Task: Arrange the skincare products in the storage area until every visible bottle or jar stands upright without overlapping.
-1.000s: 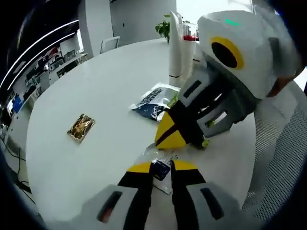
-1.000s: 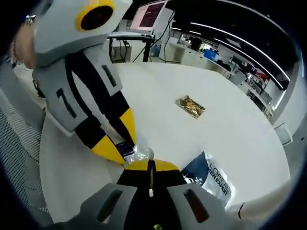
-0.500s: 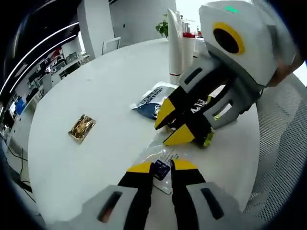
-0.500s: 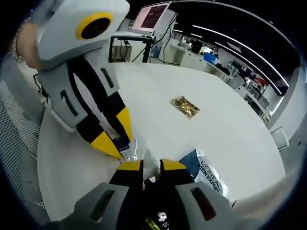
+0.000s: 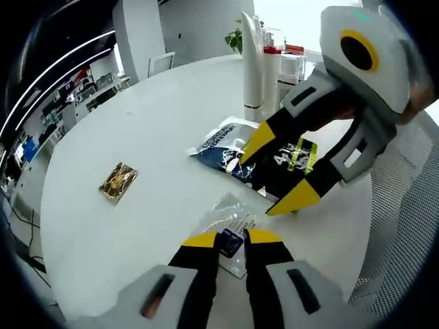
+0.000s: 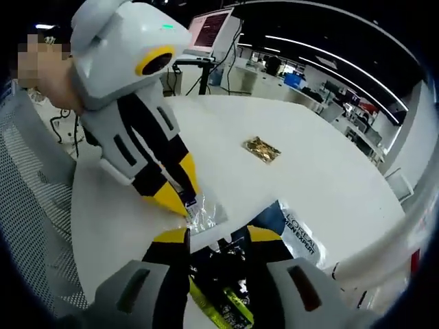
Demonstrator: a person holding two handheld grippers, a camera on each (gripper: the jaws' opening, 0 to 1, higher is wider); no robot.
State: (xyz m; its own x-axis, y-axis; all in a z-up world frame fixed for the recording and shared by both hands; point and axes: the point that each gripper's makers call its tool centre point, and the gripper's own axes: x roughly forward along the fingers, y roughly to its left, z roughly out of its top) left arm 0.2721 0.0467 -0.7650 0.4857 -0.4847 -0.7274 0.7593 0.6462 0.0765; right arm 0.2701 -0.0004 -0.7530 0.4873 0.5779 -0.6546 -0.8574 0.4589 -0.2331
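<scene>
Fingers first: the right gripper (image 5: 281, 175) is spread wide, its yellow tips straddling a black sachet with yellow-green stripes (image 5: 291, 161), one tip toward the far side, the other toward the near side. From the right gripper view that same dark packet (image 6: 219, 291) sits down between the open jaws, close to their base; whether the pads touch it, I cannot tell. The left gripper (image 5: 232, 240) is nearly closed, pinching the near edge of a small clear sachet with a dark label (image 5: 230, 223), which lies flat on the white round table (image 5: 123, 233) and stretches away from those tips.

Now the bigger pieces. Beyond the right gripper's tips stand the tall white tubes (image 5: 259, 65), upright at the far edge, well apart from both sets of jaws. Between them and the tips lies a blue-and-silver L'Oreal sachet (image 5: 223, 140), flat, just beside the striped one and seemingly tucked partly under it. Off to the left of the left gripper's jaws, well apart, a small gold packet (image 5: 118, 181) lies alone.

What matters next, I'd judge: the striped sachet lies inside the right gripper's span, long axis running roughly across the gap, so that hand is the nearer one to close and lift it clear of the blue packet.
</scene>
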